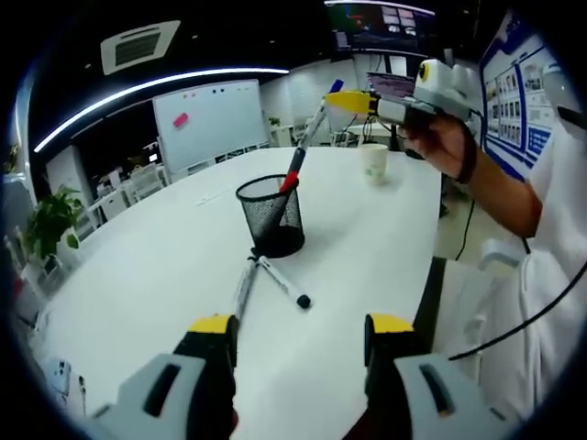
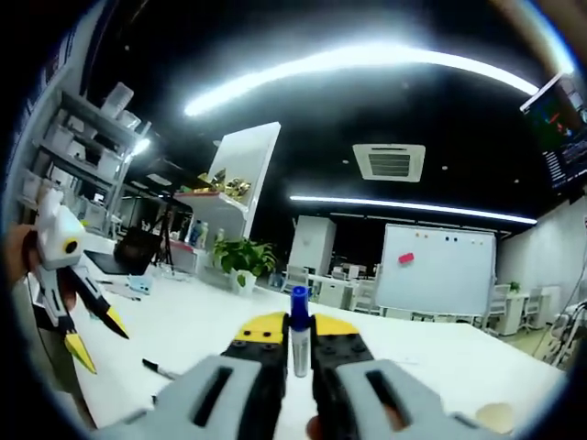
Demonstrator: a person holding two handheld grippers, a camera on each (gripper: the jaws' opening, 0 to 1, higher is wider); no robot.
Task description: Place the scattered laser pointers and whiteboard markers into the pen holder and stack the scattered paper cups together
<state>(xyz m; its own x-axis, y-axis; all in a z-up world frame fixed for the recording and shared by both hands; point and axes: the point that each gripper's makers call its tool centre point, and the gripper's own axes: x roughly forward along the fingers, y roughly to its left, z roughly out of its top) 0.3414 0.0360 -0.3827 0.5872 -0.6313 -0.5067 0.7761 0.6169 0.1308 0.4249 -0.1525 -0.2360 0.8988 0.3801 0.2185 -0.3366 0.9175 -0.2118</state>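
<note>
blue-capped marker [image 2: 299, 341] clamped upright in right gripper [image 2: 299, 353], left gripper [image 1: 301, 335] agape

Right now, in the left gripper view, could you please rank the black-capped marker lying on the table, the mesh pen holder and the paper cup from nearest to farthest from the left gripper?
1. Black-capped marker, lying on the white table just ahead of the left gripper.
2. Mesh pen holder, right behind it, mid-table.
3. Paper cup, far side, toward the right.

- Black wire-mesh pen holder [image 1: 272, 216] on a white table [image 1: 165, 275].
- Red-and-black marker [image 1: 292, 179] inside it.
- Blue-capped whiteboard marker [image 2: 299, 342] between yellow-tipped grey right gripper [image 2: 295, 341] jaws.
- White paper cup [image 1: 374, 162].
</note>
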